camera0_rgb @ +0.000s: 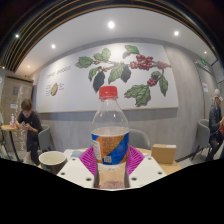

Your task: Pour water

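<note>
A clear plastic bottle (110, 130) with a red cap and a white-and-blue label stands upright between my fingers. My gripper (111, 160) is shut on the bottle, with the purple pads (89, 160) pressing its lower body from both sides. Clear liquid fills part of the bottle. A white bowl-like cup (52, 160) with a dark inside sits to the left of the bottle, beyond my left finger. The bottle's base is hidden behind the gripper body.
A brown box (164, 153) rests on the wooden table (175, 164) to the right. A person (28, 122) sits at the far left, another person (217, 118) at the far right. A wall with a leaf mural (125, 68) stands behind.
</note>
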Demonstrator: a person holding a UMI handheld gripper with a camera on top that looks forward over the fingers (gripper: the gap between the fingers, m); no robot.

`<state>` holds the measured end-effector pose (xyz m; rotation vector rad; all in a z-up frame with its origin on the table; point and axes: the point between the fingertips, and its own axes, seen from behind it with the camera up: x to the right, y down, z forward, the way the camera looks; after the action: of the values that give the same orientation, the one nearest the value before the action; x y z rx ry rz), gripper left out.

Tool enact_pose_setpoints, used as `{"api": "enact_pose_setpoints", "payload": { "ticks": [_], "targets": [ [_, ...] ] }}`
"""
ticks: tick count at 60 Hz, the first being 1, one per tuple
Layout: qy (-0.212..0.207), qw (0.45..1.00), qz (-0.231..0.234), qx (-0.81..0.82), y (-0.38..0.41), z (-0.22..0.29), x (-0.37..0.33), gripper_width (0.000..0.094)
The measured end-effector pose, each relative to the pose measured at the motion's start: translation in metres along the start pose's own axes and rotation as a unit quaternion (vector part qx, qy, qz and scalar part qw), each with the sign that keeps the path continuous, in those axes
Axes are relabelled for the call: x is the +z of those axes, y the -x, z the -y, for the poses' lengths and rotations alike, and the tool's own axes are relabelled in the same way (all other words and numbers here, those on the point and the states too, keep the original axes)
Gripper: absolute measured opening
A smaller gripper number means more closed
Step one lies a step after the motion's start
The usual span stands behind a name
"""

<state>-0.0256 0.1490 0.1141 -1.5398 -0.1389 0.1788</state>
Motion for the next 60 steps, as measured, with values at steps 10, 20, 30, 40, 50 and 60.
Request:
{"api": "enact_pose_setpoints", "payload": {
  "ticks": [10, 20, 30, 40, 50, 60],
  "targets": [
    [0.021, 1.000, -0.002, 0.007, -0.015, 0.001, 0.001, 0.0374],
    [0.070, 0.997, 0.032, -0.004, 0.000, -0.014, -0.002, 0.0867],
    [0.085, 0.996, -0.005, -0.028, -0.024, -0.007, -0.026, 0.0853],
    [0.099, 0.995, -0.005, -0.032, -0.019, -0.007, -0.077, 0.0853],
    [0.110, 0.994, 0.016, -0.009, 0.012, -0.011, -0.150, 0.0855],
    [0.127, 0.987, 0.090, 0.030, 0.067, -0.027, -0.213, 0.0861]
  ]
}}
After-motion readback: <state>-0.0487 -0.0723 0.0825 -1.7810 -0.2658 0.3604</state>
